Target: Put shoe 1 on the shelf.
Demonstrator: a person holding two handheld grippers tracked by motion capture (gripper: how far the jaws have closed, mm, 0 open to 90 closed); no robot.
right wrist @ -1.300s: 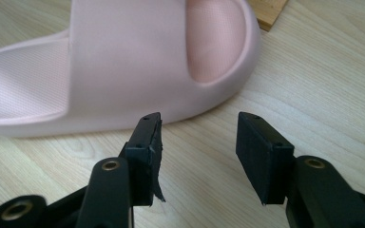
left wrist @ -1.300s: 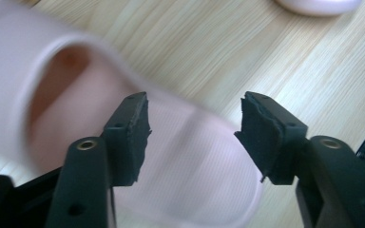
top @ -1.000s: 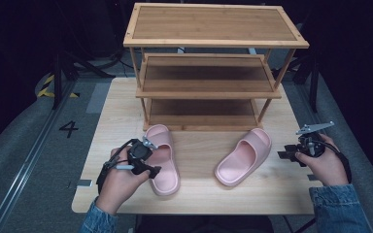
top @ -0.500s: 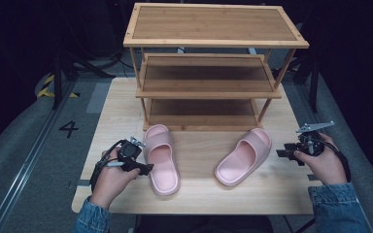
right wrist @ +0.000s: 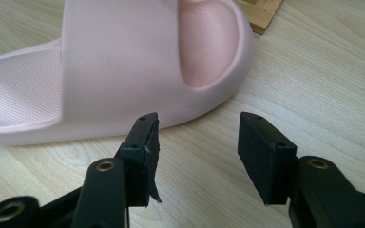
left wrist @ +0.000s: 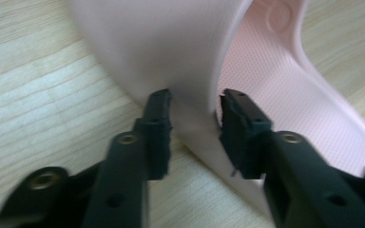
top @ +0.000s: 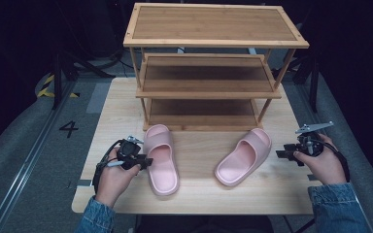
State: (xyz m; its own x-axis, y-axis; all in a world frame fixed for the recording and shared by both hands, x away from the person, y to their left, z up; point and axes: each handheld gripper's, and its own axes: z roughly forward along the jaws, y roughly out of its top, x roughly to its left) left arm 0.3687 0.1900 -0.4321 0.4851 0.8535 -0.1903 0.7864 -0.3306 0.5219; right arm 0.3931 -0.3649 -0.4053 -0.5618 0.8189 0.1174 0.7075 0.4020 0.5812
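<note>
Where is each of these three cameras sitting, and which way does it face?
High view: above the person's side, looking forward and down on the table, shelf rack, both hands.
Left gripper view: rides the left gripper, looking along its jaws, just closed on the left slipper's side wall.
Right gripper view: rides the right gripper, jaws open, short of the right slipper.
Shared: both slippers also show in the high view.

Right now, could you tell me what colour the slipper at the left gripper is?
Pale pink slipper, clearest in the left gripper view.
</note>
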